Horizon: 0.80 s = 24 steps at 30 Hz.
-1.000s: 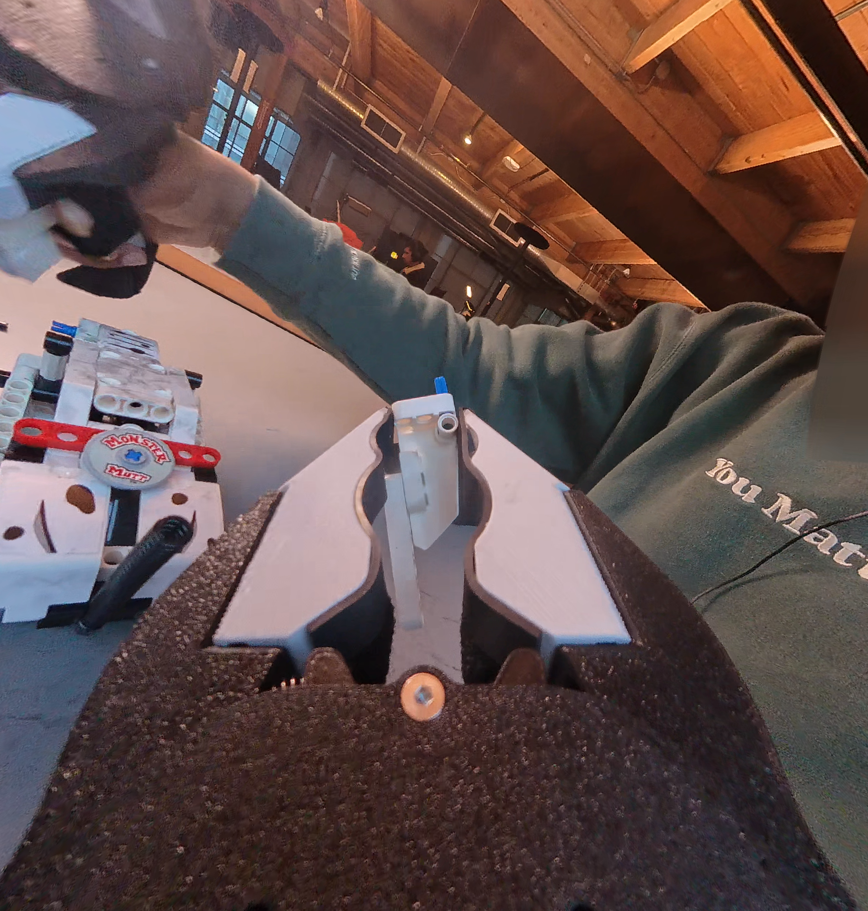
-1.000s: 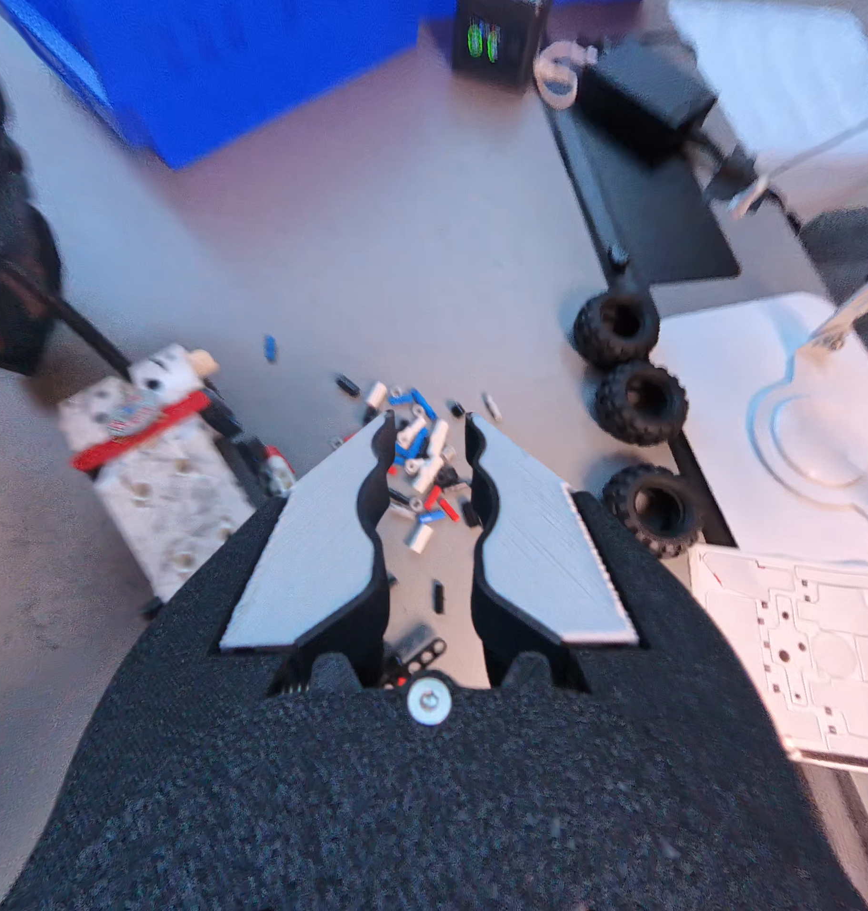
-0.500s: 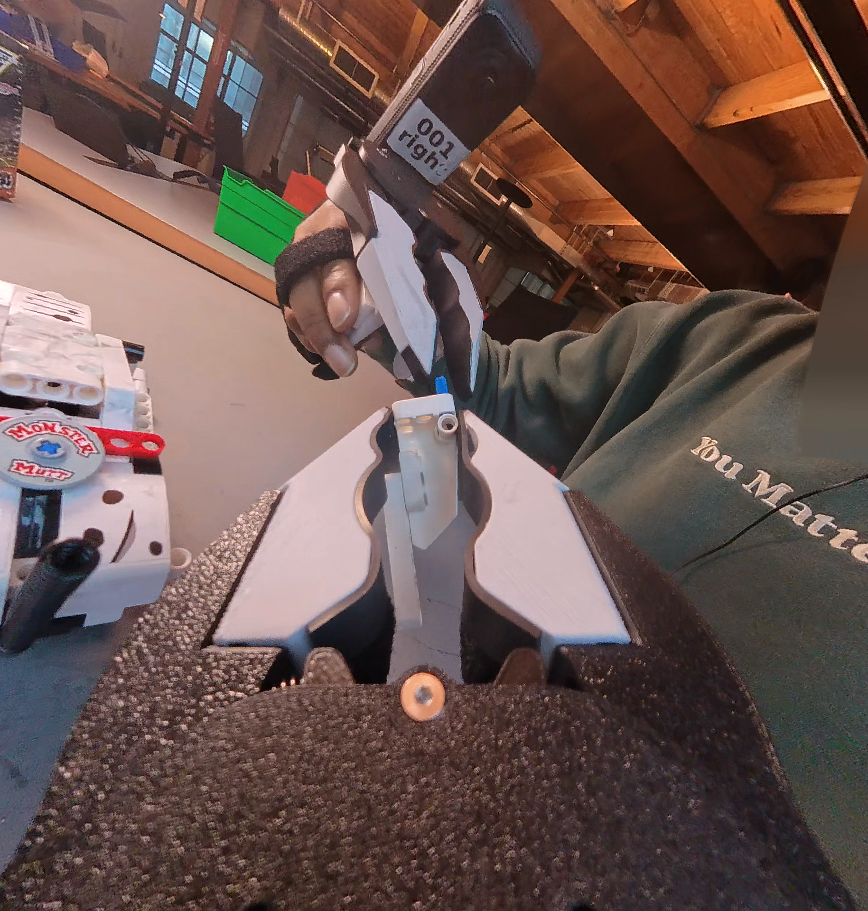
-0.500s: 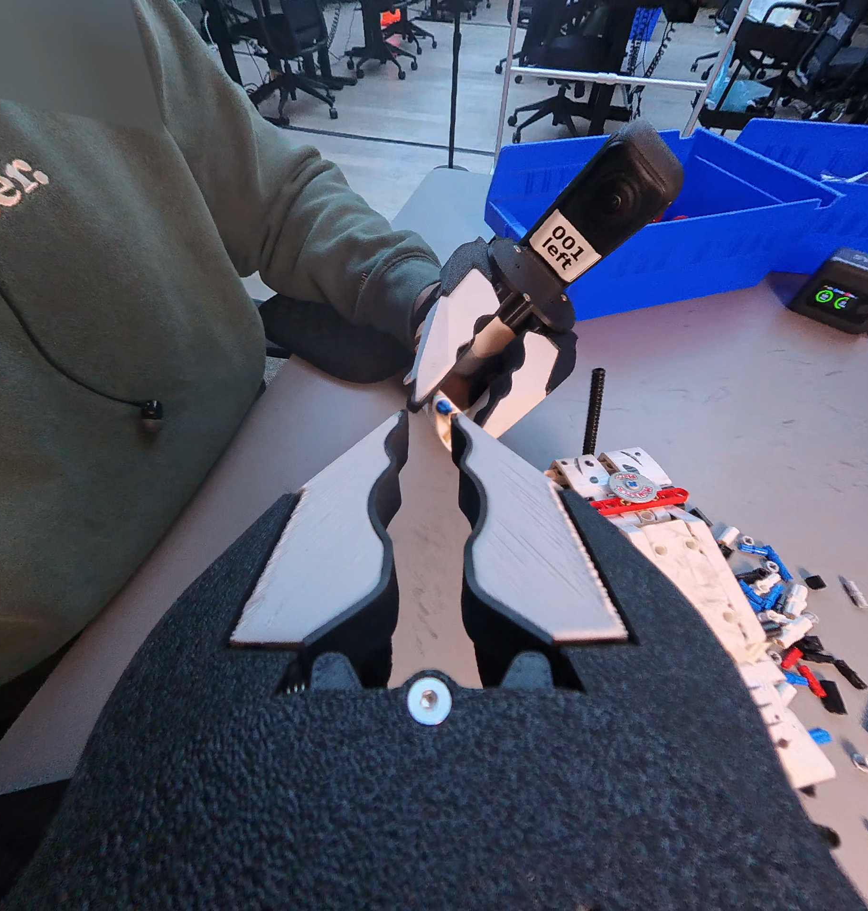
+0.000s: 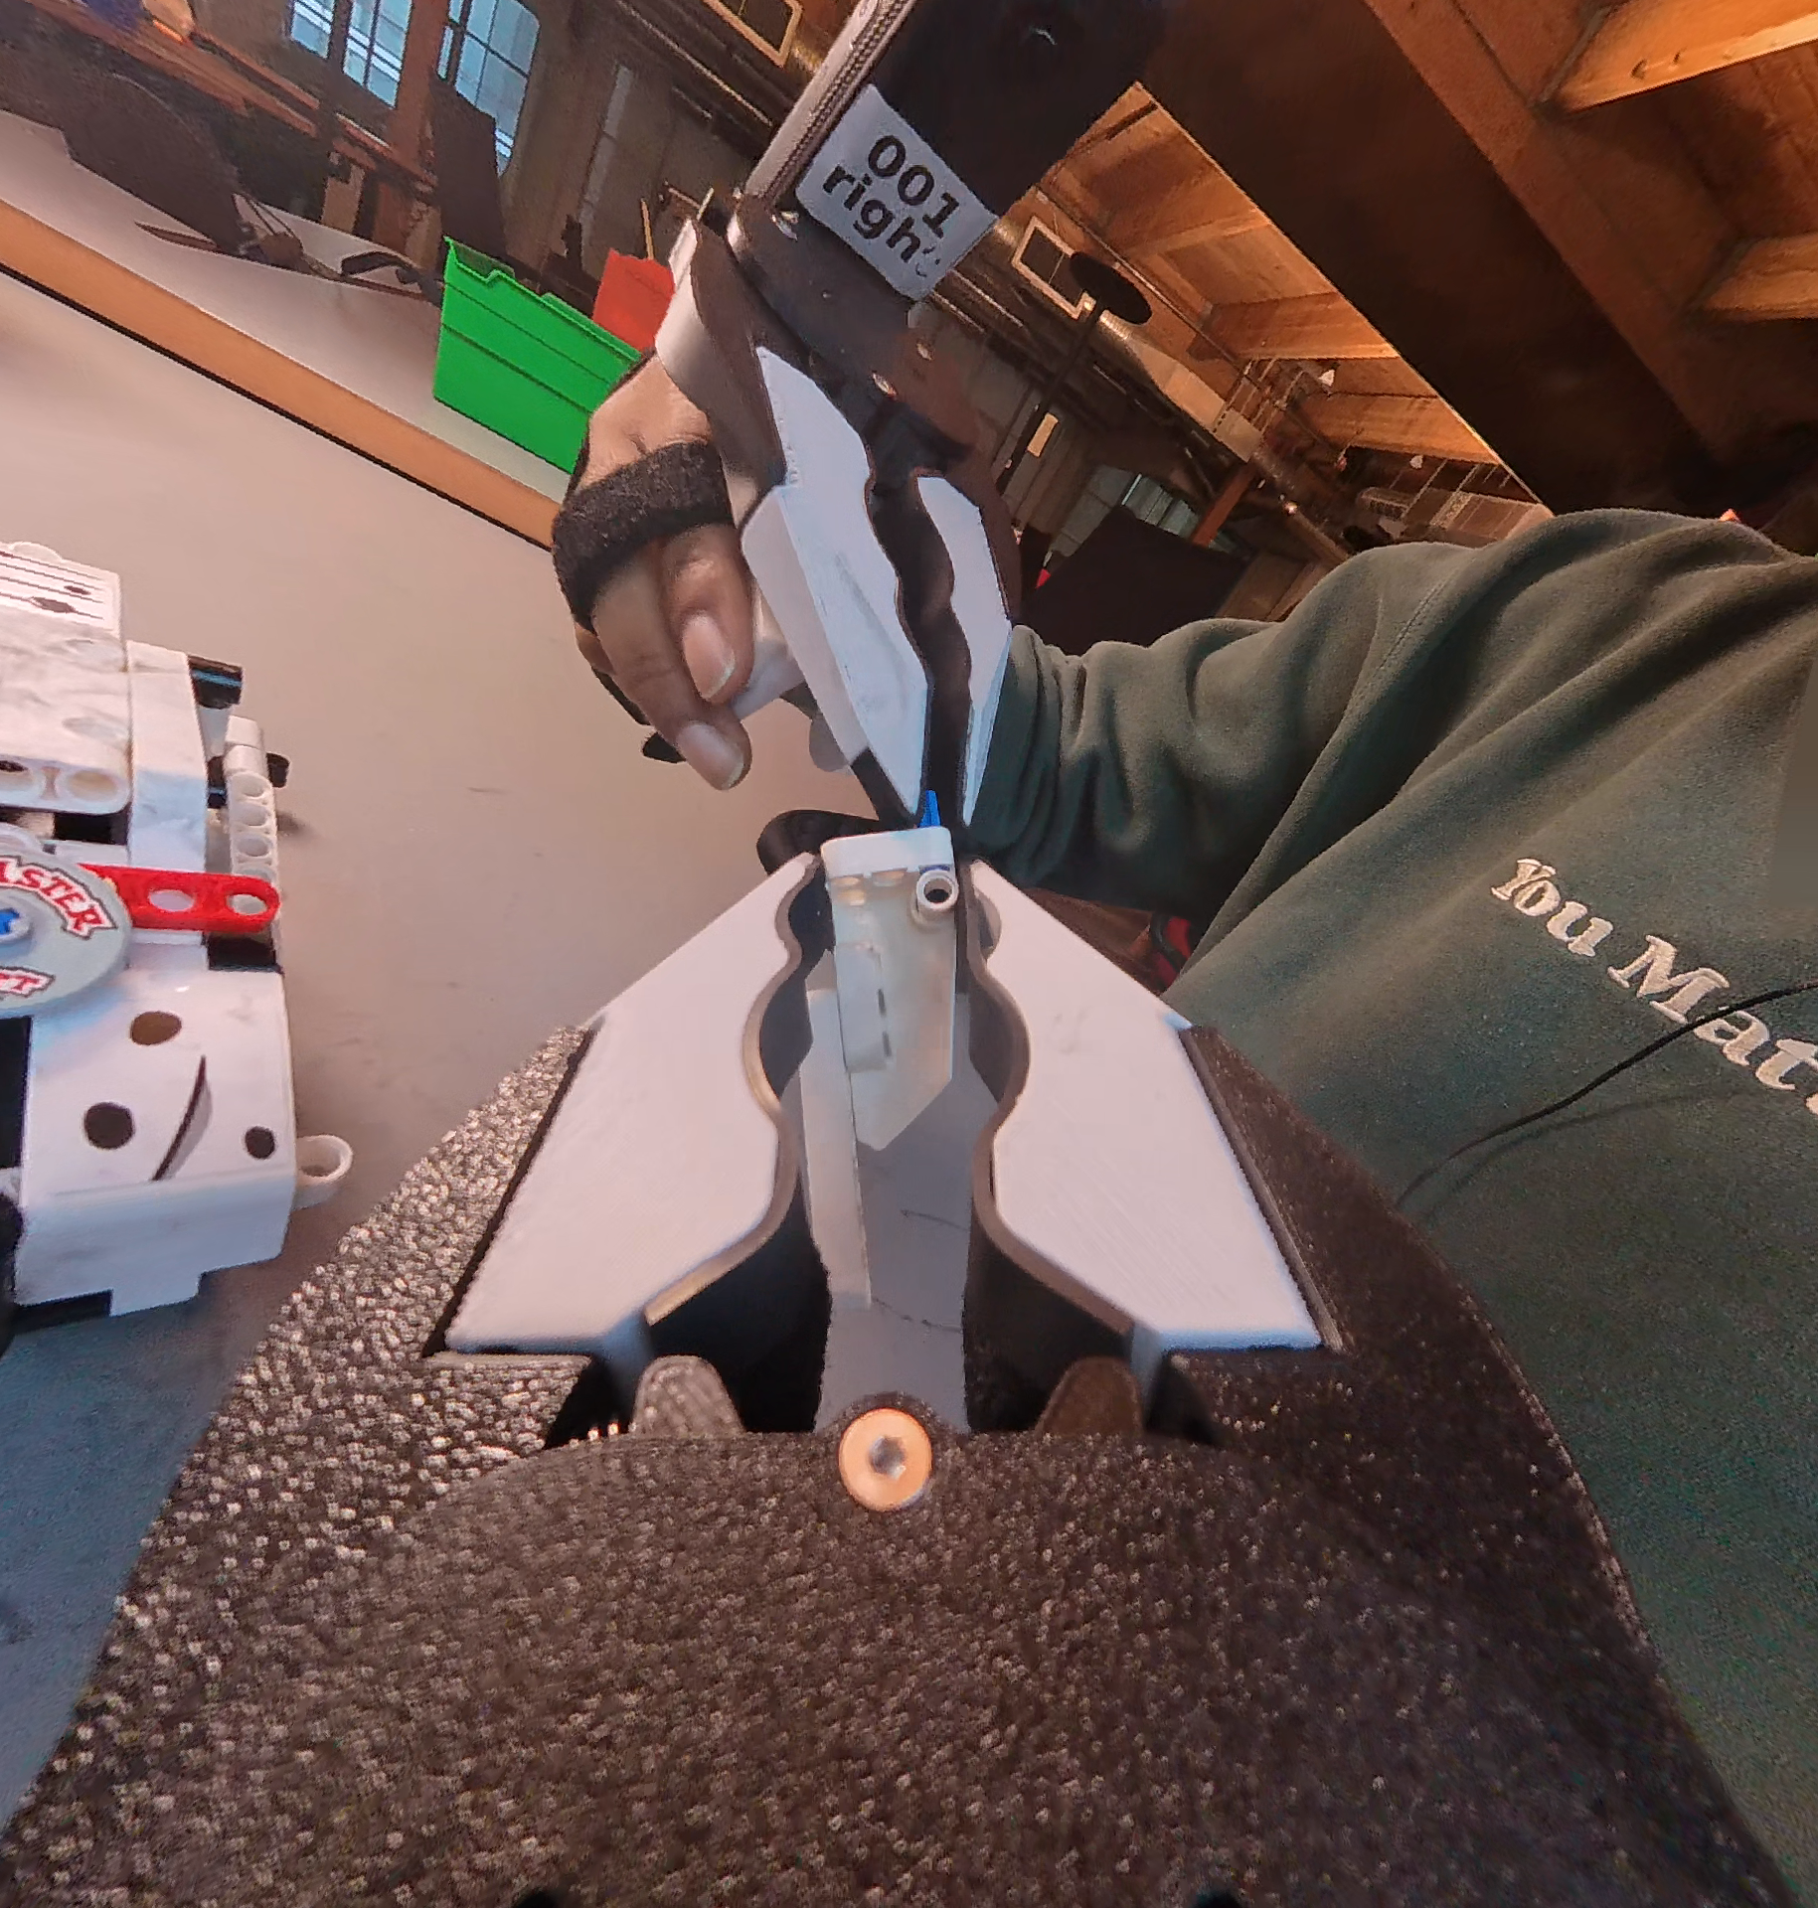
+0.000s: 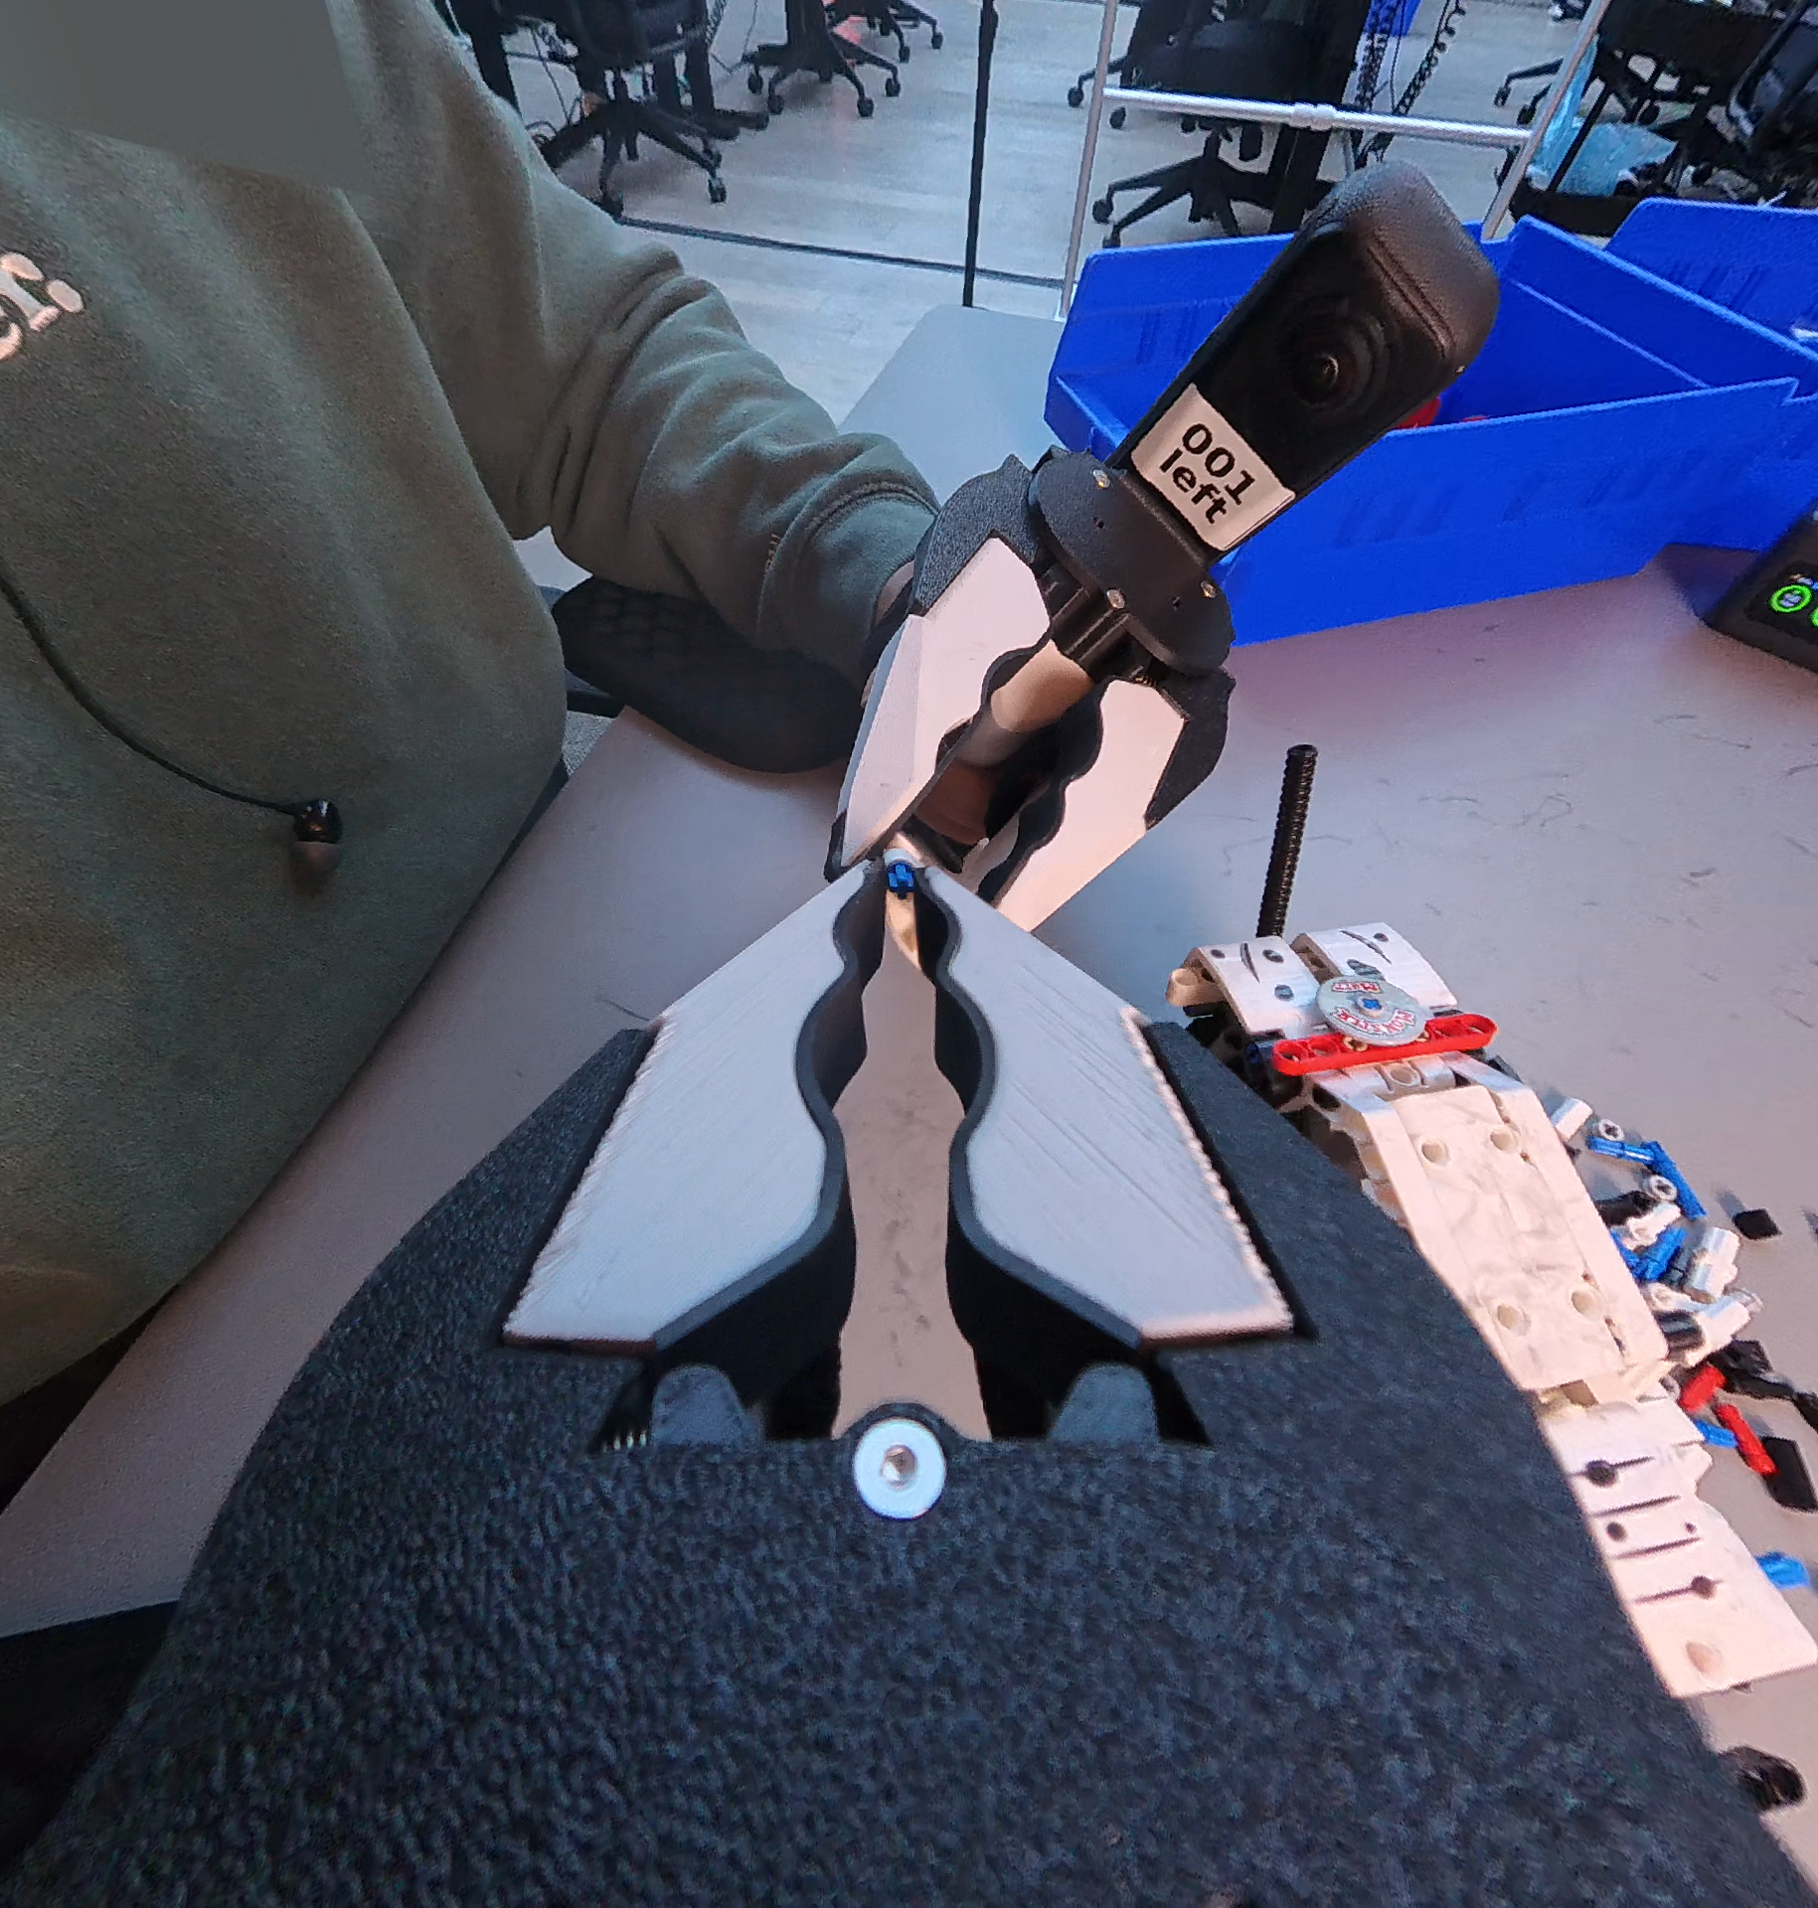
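Observation:
My left gripper [image 5: 889, 878] is shut on a white panel piece [image 5: 889, 991] and holds it upright above the table. A small blue pin [image 5: 930, 807] sticks out of the piece's top end. My right gripper [image 6: 897, 883] comes in from above, and its tips are shut on the blue pin [image 6: 899, 880]. In the left wrist view the right gripper [image 5: 941, 811] points down onto the pin, held by a hand. In the right wrist view the left gripper [image 6: 941, 862] meets mine tip to tip.
A white spotted toy truck body [image 6: 1483, 1218] with a red beam lies on the grey table [image 6: 1503, 826]; it also shows in the left wrist view [image 5: 161, 1136]. Loose small parts [image 6: 1689, 1270] lie beside it. Blue bins [image 6: 1503, 434] and a small black device [image 6: 1803, 609] stand behind. The grippers are tip to tip, or close to it.
My right gripper swung from over the loose parts to the left gripper, moved onto the blue pin and narrowed its jaws around it. The left gripper kept hold of the white piece.

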Available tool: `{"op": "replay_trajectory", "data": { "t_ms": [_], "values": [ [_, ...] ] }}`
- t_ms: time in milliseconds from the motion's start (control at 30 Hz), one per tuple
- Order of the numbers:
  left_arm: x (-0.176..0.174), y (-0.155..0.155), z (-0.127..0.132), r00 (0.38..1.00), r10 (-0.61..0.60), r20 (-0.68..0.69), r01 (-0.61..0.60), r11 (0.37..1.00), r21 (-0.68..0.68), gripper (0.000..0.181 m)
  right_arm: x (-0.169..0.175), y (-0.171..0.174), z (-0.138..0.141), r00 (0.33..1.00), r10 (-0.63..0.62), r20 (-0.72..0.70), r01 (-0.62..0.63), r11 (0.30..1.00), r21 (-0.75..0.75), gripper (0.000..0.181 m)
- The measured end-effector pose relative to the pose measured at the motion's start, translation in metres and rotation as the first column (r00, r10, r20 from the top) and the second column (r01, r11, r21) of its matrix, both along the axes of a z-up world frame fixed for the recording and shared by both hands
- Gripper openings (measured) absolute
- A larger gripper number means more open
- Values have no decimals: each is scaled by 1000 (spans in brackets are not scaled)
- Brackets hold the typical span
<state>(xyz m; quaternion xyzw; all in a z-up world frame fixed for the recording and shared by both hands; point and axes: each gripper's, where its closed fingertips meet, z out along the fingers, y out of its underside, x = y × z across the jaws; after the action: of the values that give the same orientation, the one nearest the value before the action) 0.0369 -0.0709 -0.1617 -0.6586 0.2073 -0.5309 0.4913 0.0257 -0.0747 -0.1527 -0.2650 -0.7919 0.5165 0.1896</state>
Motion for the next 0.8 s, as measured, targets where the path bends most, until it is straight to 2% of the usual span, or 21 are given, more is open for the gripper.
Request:
{"op": "replay_trajectory", "data": {
  "t_ms": [133,367,433,500,633,800],
  "values": [
    [1,-1,0,1000,-5,-11,4,1000,-5,24,2,-1,0,1000,3,-28,-3,1000,-4,3],
    [-3,7,-2,992,64,-113,-64,998,2,24,3,10,-1,997,-34,-75,31,998,-50,2],
    [-21,8,-6,981,115,-153,-114,993,15,24,11,36,25,989,-90,-115,70,983,-168,0],
    [-44,9,-2,970,189,-154,-185,982,38,24,20,67,35,971,-185,-155,162,975,-149,0],
    [-31,14,-1,958,185,-221,-168,981,92,24,9,77,23,953,-263,-152,246,962,-122,2],
    [-23,15,-12,933,205,-295,-178,977,115,24,-39,133,4,903,-420,-92,422,907,4,3]
  ]
}}
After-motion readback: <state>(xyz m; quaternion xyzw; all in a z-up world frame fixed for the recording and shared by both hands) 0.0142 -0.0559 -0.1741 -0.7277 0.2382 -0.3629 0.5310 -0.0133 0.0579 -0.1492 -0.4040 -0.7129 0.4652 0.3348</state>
